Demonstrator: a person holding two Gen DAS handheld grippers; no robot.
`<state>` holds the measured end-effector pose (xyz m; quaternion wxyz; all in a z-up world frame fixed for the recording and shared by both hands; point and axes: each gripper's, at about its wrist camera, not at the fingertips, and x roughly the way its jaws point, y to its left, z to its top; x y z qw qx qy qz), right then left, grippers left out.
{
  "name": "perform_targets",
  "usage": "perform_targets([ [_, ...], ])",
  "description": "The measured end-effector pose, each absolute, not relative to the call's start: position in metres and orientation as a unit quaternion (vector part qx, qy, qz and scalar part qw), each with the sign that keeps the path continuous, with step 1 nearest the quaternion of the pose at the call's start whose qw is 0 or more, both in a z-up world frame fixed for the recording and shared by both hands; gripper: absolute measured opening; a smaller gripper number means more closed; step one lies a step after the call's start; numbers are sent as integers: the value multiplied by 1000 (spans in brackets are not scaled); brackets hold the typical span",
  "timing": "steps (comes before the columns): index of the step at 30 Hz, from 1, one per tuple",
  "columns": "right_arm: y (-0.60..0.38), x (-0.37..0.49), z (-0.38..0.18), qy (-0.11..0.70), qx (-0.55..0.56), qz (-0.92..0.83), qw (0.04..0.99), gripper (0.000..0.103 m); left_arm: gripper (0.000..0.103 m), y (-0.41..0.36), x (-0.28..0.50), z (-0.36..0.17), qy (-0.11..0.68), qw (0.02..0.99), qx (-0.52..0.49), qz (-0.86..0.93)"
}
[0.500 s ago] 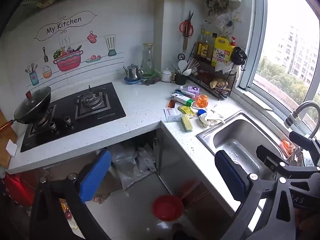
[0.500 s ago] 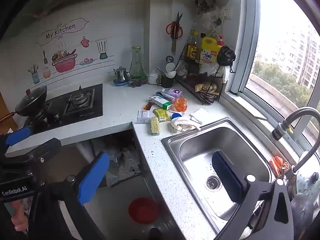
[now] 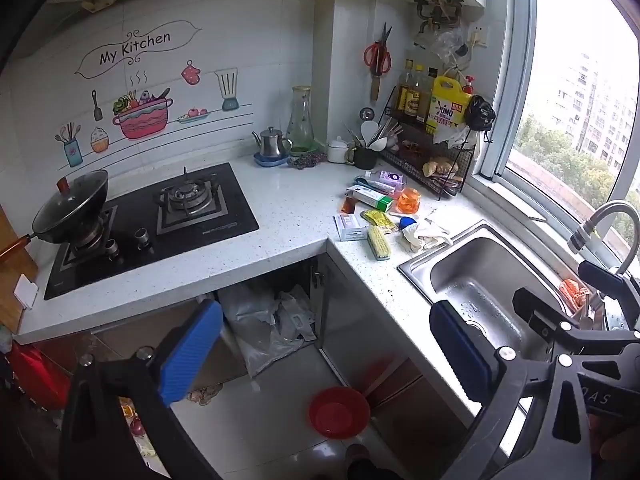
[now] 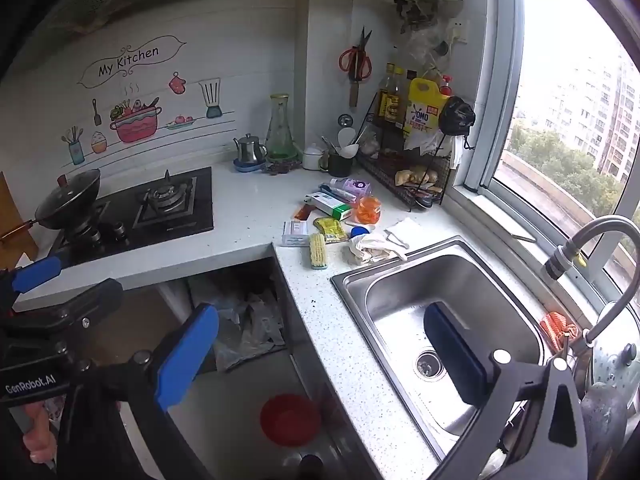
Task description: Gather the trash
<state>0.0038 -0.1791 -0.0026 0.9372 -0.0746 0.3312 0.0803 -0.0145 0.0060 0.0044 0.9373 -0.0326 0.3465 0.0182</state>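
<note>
You are holding both claws wide and empty, the right claw [image 4: 320,356] nearer; the litter [image 4: 340,216] is lying well ahead on the tabletop [image 4: 248,216], left of the sink [image 4: 440,300].

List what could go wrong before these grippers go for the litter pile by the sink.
1. The litter lies packed together: the yellow packet touches the scrub brush, which may not be trash, so a wide grab could take both.
2. The crumpled cloth sits at the sink rim; a nudge could drop it in.
3. Both the left gripper and right gripper hang open, far off and side by side; reaching together, they might collide.
</note>
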Motion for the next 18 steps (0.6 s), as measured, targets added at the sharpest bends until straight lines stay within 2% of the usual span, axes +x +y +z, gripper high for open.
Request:
perform_targets([
  [18, -180, -2, 1, 334, -79, 83, 935, 103, 103, 7, -26, 1, 349, 936, -36, 16],
])
